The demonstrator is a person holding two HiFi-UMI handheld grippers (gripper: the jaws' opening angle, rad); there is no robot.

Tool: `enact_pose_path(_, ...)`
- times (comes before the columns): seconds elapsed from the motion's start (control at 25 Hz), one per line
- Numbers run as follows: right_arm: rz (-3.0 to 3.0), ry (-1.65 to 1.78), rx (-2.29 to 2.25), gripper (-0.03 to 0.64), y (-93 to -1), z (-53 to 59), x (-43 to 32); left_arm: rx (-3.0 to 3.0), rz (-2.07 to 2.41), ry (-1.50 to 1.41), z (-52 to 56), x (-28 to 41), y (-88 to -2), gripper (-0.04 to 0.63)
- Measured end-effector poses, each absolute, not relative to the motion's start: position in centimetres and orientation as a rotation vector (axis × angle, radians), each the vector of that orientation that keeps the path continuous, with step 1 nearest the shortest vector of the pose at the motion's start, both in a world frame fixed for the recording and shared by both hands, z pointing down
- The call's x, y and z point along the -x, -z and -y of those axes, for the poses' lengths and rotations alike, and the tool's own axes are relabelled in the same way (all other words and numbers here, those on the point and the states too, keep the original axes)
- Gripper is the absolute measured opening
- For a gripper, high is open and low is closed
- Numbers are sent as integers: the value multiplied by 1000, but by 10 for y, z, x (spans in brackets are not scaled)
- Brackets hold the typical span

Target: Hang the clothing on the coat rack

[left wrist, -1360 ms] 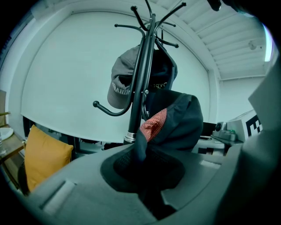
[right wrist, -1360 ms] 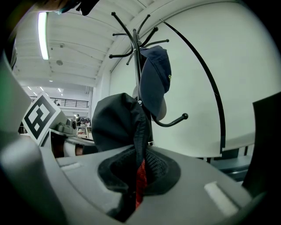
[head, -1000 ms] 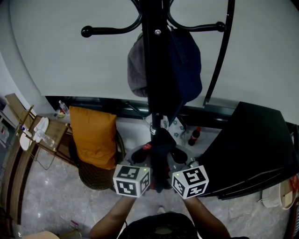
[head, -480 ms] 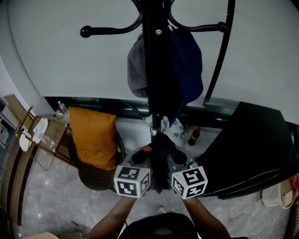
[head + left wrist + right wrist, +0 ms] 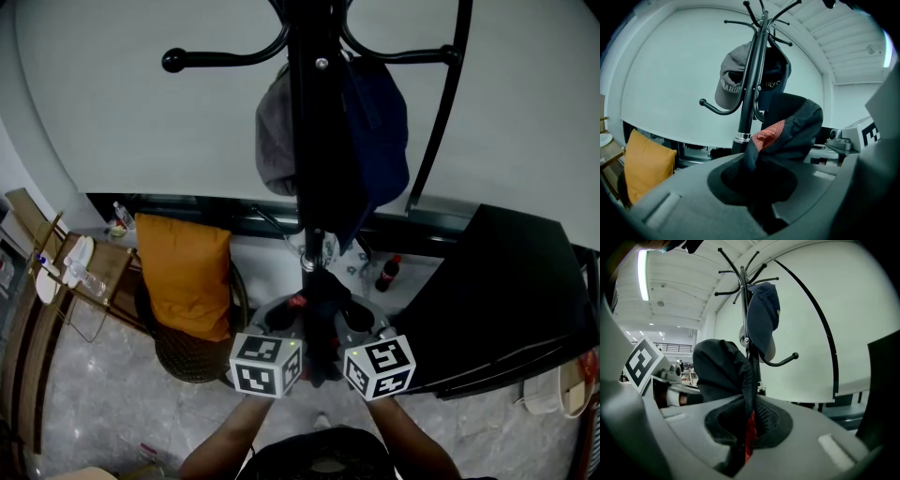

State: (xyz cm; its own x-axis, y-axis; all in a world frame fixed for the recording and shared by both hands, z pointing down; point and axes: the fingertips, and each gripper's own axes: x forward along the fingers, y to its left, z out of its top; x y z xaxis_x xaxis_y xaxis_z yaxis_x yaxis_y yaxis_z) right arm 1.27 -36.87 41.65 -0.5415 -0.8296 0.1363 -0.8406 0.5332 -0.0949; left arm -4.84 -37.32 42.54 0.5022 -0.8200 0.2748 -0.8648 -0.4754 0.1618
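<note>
A black coat rack (image 5: 307, 141) stands straight ahead, with a grey cap (image 5: 274, 141) and a navy cap (image 5: 377, 131) hung on its pole. Both grippers hold one dark garment (image 5: 323, 305) with a red mesh patch, low down in front of the pole. My left gripper (image 5: 291, 325) is shut on the garment (image 5: 783, 136), whose fabric fills the jaws. My right gripper (image 5: 747, 427) is shut on the same garment (image 5: 723, 373), with red mesh pinched in its jaws. The rack (image 5: 751, 84) rises behind the cloth, and its upper hooks (image 5: 740, 268) are bare.
An orange cushion (image 5: 185, 277) leans in a wicker chair at the left, beside a small wooden table (image 5: 89, 267). A large black panel (image 5: 511, 300) stands at the right. A bottle (image 5: 387, 274) sits on the floor near the rack's base. A curved black rod (image 5: 442, 103) arcs right of the rack.
</note>
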Motion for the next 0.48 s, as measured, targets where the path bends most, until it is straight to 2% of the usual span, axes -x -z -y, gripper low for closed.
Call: enact_pose_path(0.48, 2673, -259, -1476, 21, -427, 359, -13, -2458, 1403, -241, 362, 47, -435, 35)
